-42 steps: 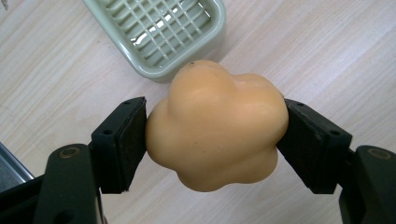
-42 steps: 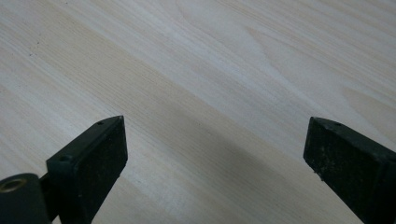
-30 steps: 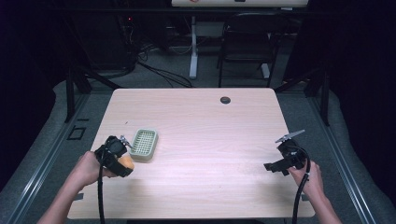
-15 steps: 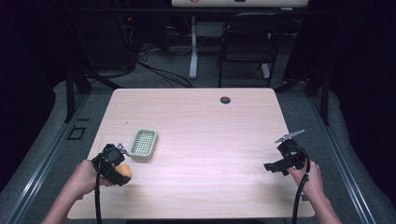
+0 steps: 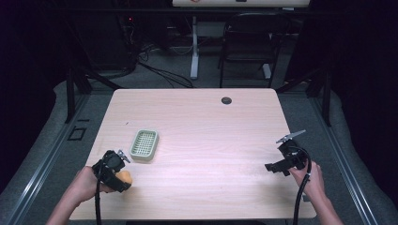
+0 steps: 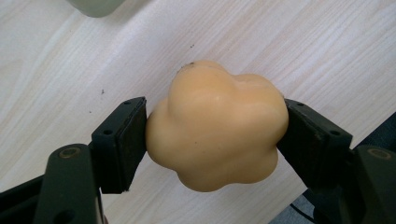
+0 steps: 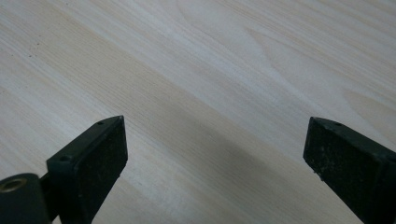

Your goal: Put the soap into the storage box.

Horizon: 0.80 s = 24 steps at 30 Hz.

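A flower-shaped orange soap bar (image 6: 217,126) is clamped between the two jaws of the left gripper (image 5: 114,169); in the left gripper view both pads press against its lobed sides. The bar is held near the front left corner of the table (image 5: 211,122), just above or on the wood; contact with the surface cannot be determined. A pale green slotted soap dish (image 5: 144,145) stands just beyond the bar, closer to the left edge than to the centre, and nothing lies in it. The pickup stage is judged complete, since the grasp is secure. The placing stage is judged outstanding: the bar is apart from the dish and remains to be carried over the dish and released. The right gripper (image 5: 281,165) is held near the front right corner, with its jaws spread wide over bare wood and nothing between them.
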Tool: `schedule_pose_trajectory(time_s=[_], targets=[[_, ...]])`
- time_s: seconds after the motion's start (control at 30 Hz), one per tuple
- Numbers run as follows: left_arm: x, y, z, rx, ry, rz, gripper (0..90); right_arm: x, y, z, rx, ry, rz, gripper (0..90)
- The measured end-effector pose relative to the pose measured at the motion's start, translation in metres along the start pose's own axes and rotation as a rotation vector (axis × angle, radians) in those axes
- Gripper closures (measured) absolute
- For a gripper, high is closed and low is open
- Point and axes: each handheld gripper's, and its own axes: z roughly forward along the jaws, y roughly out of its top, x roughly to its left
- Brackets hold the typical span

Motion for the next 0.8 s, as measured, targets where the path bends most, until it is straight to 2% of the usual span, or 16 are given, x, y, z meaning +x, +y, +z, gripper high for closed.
schedule_pose_trajectory(time_s=[0.13,0.57,0.8], targets=[[0.0,-0.002,0.004,0.012,-0.003,-0.006,27.4,0.0,0.001,0.001,-0.003,0.014,0.002,6.0],[-0.003,-0.009,0.014,0.029,-0.014,-0.02,27.4,0.001,0.0,0.0,0.002,0.0,-0.008,6.0],[-0.005,-0.009,0.022,0.055,-0.018,-0.015,27.4,0.001,0.0,-0.001,0.007,-0.001,-0.02,6.0]])
